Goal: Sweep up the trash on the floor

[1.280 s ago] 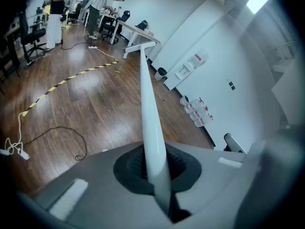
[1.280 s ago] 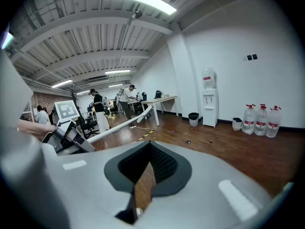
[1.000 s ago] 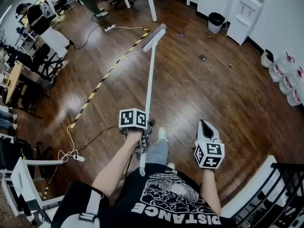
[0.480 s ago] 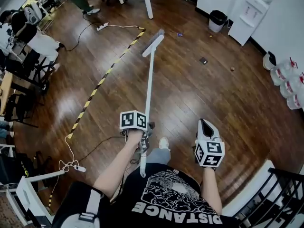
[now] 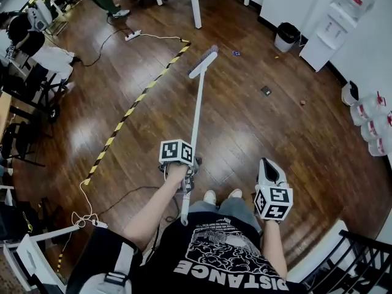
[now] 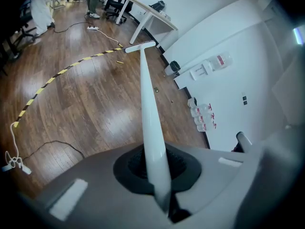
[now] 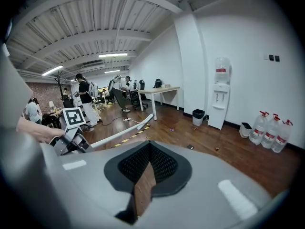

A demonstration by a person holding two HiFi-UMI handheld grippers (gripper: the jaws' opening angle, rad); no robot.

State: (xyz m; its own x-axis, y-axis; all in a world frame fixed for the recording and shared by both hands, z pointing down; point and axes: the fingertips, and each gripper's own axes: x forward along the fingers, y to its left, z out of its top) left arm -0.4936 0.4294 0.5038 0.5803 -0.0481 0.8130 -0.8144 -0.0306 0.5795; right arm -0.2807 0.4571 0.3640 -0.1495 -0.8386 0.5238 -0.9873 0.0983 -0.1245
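floor point(image 5: 257, 133): dark brown wood planks, glossy highlights seen
broom point(image 5: 196, 106): white handle, pale grey head
floor tape point(image 5: 131, 110): striped yellow and black
left gripper point(image 6: 157, 175): grey body, black dimpled pads
right gripper point(image 7: 147, 175): same grey, same black pads
marker cubes point(image 5: 176, 152): white, printed with black square patterns
trash: one dark scrap point(image 5: 265, 90), one orange bit point(image 5: 302, 102), one purple bit point(image 5: 236, 53)
bin point(image 5: 286, 37): black
water dispenser point(image 5: 334, 26): white, red label on top bottle
water jugs point(image 5: 369, 112): clear, red labels
shirt point(image 5: 226, 256): black, printed in white
power strip point(image 5: 132, 35): white, white cable
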